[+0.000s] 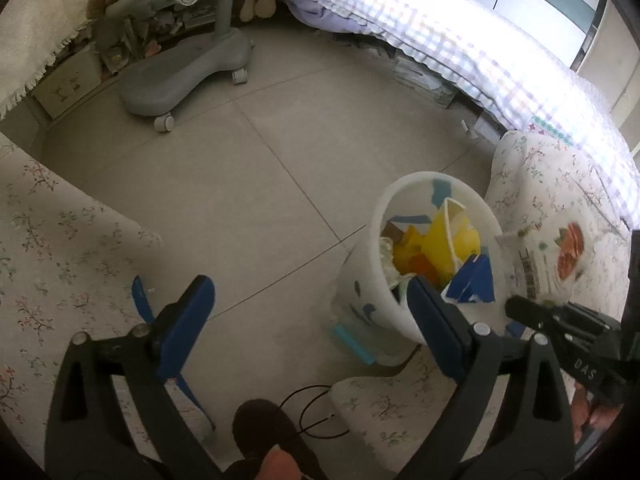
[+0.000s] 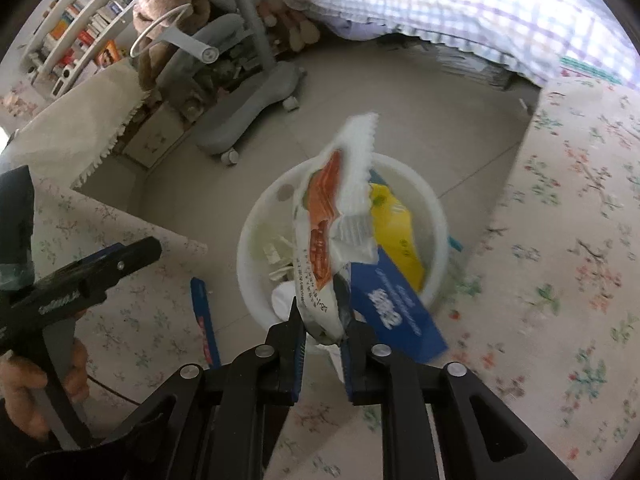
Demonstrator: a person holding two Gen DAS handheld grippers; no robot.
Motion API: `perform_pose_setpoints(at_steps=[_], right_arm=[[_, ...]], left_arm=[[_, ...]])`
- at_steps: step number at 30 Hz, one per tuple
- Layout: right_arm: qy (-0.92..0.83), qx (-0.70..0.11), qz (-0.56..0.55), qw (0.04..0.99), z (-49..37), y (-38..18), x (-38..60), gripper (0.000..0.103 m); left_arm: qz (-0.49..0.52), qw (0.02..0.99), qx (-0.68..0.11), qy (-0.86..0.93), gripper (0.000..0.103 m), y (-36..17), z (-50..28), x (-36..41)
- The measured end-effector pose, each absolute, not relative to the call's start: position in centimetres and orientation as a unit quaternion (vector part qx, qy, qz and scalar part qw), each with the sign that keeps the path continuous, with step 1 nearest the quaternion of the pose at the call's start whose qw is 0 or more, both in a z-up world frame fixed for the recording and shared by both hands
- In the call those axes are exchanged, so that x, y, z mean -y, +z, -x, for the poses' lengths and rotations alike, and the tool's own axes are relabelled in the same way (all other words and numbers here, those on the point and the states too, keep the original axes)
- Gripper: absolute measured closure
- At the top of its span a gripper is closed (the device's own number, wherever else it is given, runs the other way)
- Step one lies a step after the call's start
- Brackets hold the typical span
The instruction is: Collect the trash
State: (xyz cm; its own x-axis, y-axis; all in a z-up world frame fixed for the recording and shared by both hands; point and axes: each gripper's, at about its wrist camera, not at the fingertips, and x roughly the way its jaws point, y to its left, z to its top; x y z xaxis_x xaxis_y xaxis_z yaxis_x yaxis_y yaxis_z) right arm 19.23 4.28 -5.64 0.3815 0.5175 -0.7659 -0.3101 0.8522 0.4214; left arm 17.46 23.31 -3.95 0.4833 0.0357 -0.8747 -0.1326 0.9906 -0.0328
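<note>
— What does the right gripper (image 2: 322, 320) pinch?
— A crinkly white wrapper (image 2: 332, 216) (zigzag edge) above the round white bin (image 2: 256, 236).
— The left gripper (image 1: 308, 300)?
— Gaping, empty, over grey floor tiles (image 1: 240, 168).

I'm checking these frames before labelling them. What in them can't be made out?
- Bottom of the white bin: right wrist view, hidden by the snack wrapper held in the right gripper and by the trash inside.
- Print on the blue packet: right wrist view, blurred.
- Blue strip on the floral cloth: left wrist view, partly behind a finger of the open left gripper.
- Book titles on the shelf: too small.
</note>
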Motion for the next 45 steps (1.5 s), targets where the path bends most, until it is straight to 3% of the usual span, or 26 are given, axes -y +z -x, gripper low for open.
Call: perform_pose_setpoints(at_steps=[3, 7, 16, 26, 33, 37, 45], right_arm=[[0.255, -0.501, -0.119, 0.819, -19.5, -5.9, -4.2, 0.076], [0.241, -0.486, -0.115, 0.832, -18.6, -5.2, -3.1, 0.047], [0.211, -0.435, -0.134, 0.865, -13.1, -0.9, 2.8, 0.038], [0.101, -0.407, -0.079, 0.904, -3.1, 1.4, 11.1, 0.025], [0.047, -0.374, -0.059, 0.924, 2.8, 1.1, 14.7, 0.022], [0.025, -0.347, -0.046, 0.936, 5.3, -0.1, 15.4, 0.015], [0.008, -0.333, -0.035, 0.942, 7.0, -3.5, 15.2, 0.015]], left_arm=[[0.044, 0.860, -0.506, 0.049, 0.006, -4.0, -17.2, -23.7], [0.040, 0.860, -0.507, 0.044, 0.005, -4.0, -16.8, -23.5], [0.029, 0.865, -0.501, -0.012, 0.001, -2.5, -14.2, -19.7], [0.040, 0.882, -0.464, -0.071, 0.001, -0.2, -7.6, -13.2], [0.006, 0.902, -0.424, -0.083, 0.001, 0.2, -3.3, -9.7], [-0.006, 0.905, -0.421, -0.066, 0.001, -1.5, -1.4, -8.5], [-0.040, 0.911, -0.408, -0.049, 0.001, -3.6, 0.1, -5.7]])
